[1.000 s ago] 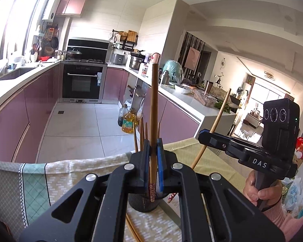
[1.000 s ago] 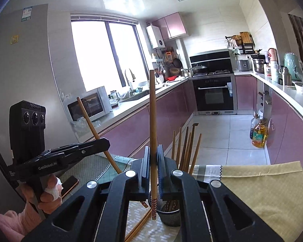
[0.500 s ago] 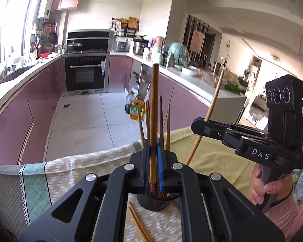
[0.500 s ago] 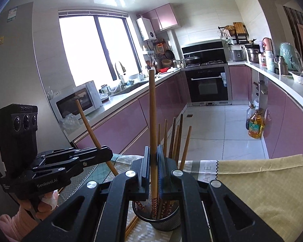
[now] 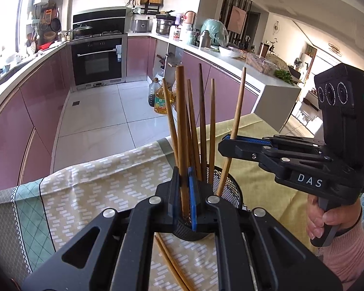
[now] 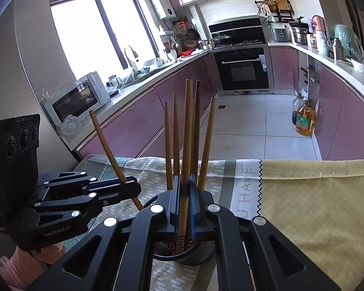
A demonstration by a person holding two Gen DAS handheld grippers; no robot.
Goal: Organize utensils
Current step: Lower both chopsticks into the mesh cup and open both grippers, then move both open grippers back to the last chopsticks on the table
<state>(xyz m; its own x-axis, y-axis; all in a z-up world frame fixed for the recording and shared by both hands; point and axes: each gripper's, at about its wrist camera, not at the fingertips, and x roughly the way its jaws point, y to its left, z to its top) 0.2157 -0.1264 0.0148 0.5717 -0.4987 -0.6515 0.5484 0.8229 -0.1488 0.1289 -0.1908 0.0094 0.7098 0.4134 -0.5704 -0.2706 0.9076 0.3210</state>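
Note:
A black mesh holder (image 5: 228,189) (image 6: 196,252) stands on the table with several wooden chopsticks upright in it. My left gripper (image 5: 184,194) is shut on one chopstick (image 5: 182,131), its lower end inside the holder. It also shows in the right wrist view (image 6: 131,189). My right gripper (image 6: 185,206) is shut on another chopstick (image 6: 186,131), its patterned end inside the holder. It also shows in the left wrist view (image 5: 227,143), its chopstick (image 5: 236,111) slanting into the holder. Two loose chopsticks (image 5: 172,262) lie on the cloth by the holder.
The table carries a patterned green-and-cream cloth (image 5: 97,181) and a yellow cloth (image 6: 315,194). Beyond its far edge lies the kitchen floor, with pink cabinets, an oven (image 6: 242,70) and oil bottles (image 6: 303,121).
Both grippers have come down with their chopsticks, whose lower ends now sit inside the holder. The holder looks larger and closer in both views.

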